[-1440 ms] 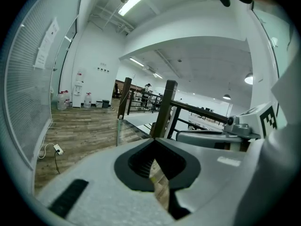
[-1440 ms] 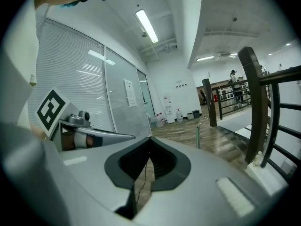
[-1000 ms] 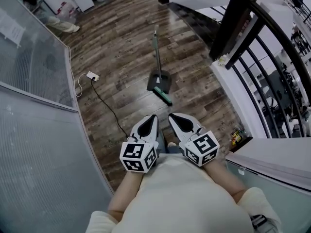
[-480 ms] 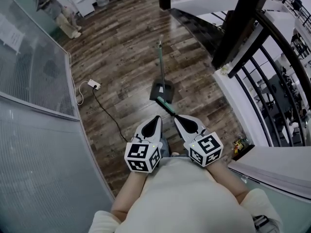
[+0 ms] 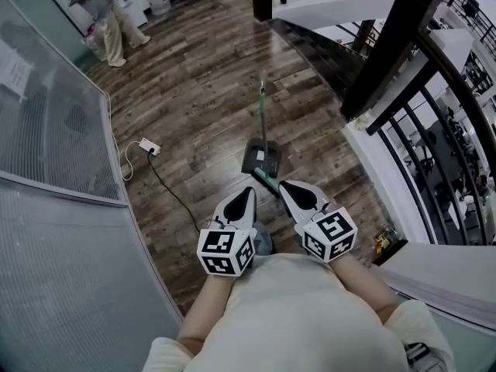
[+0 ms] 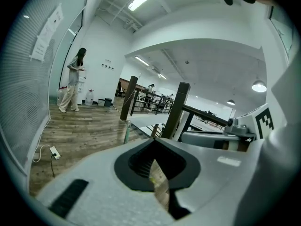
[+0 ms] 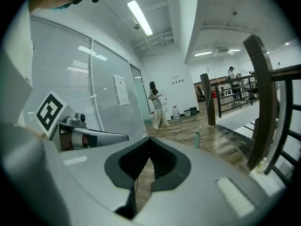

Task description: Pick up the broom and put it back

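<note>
Seen from above, a wood plank floor [image 5: 194, 91] with the broom [image 5: 263, 118] standing upright a short way ahead of the person. It has a slim green handle that rises from a dark dustpan [image 5: 260, 159] resting on the boards. A green strip runs slantwise along the pan's near edge, just beyond the tips of the two tools.

The left tool [image 5: 249, 190] and right tool [image 5: 284, 185] are held side by side, close to the person's body, both pointing toward the broom and apart from it. Each tool's jaws are closed tip to tip, with nothing between them.

A white power strip [image 5: 149, 146] with a dark cable lies on the floor to the left, beside a glass partition [image 5: 54, 122]. A dark railing [image 5: 403, 68] borders the right. A person [image 5: 105, 10] stands at the far end.
</note>
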Available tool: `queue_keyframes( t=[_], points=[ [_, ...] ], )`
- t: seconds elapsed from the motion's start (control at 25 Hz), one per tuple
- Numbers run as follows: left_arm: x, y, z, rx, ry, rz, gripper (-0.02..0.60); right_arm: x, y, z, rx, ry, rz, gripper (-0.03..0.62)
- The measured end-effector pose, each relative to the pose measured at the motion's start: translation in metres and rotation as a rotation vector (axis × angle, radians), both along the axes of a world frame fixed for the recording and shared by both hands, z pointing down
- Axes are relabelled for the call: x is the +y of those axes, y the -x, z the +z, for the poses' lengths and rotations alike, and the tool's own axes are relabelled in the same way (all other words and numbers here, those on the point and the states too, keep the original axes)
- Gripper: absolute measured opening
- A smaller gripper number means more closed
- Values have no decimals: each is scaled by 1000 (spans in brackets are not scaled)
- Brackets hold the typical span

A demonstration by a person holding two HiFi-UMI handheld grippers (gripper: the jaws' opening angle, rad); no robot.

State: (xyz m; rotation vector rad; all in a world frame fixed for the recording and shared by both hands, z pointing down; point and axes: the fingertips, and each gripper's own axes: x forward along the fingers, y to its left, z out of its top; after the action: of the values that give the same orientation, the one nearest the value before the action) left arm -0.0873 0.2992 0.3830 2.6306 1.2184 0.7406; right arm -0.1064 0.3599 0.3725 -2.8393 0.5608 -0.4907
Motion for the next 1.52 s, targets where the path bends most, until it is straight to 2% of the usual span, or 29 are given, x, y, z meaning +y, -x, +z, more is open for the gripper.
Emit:
queue_keyframes(
  t=[0.44, 0.76, 1.16, 1.52],
  points=[
    [-8, -77, 0, -24, -1, 40, 0, 2, -83, 3, -19, 28, 58, 5],
    [-19, -123, 22, -66, -9, 65, 0, 3, -133, 18, -34, 37, 115, 5],
    [-20, -166, 57, -120, -24, 101, 0, 18, -184, 54, -89, 49, 187, 8],
    [-25, -206, 96, -160, -35, 91, 0, 32, -228, 103, -158, 68, 206, 49]
  ],
)
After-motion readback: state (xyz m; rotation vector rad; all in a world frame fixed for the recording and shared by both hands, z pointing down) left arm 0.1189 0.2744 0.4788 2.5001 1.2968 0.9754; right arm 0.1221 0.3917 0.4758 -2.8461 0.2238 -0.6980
